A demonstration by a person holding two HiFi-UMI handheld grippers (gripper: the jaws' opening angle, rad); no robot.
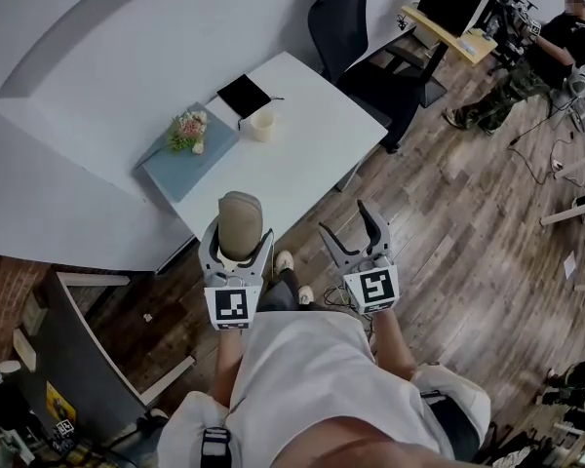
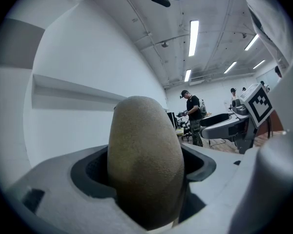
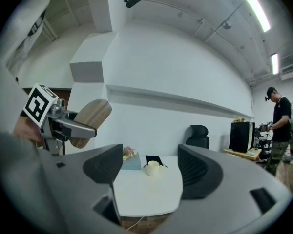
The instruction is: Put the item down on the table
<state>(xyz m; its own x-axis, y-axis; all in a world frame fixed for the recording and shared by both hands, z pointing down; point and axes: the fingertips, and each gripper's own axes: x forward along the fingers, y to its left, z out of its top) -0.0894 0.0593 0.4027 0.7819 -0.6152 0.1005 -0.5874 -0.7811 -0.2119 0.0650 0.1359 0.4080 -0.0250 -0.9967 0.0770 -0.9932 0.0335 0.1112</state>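
White table (image 1: 312,154) stands in a wall corner on a wood floor (image 1: 468,222), with an office chair (image 1: 343,18) past its far corner.

Left gripper (image 1: 239,240) is clamped on the tan oval item (image 1: 239,217). The jaws pinch only its lower end, and most of it sticks out beyond them. The item is in the air by the table's near corner, not touching the surface. Whether it is over the surface or still over the floor, I cannot tell. Right gripper (image 1: 349,224) has its jaws wide apart with nothing between them, and it is held beside the left one.

Risks:
- The item is rounded and the grip is low, so it could pivot or slip out on the way down.
- Let go too early, or right at the near edge, it likely drops to the floor.
- Set down tilted, a rounded body may roll, and the near corner gives little margin.
- Going too deep toward the wall-side edge could knock the cup or the flowers.
- Best bet is probably the bare middle of the surface.

Containers:
- Cream cup (image 1: 262,125) stands upright near the wall-side edge. It looks empty, but it is too small to be sure.
- Flat blue-grey box (image 1: 190,169) lies along the same edge toward the left corner, with a small bunch of flowers (image 1: 187,130) on top at its far end.
- Black pouch (image 1: 244,95) lies flat just beyond the cup. Its contents are not visible.
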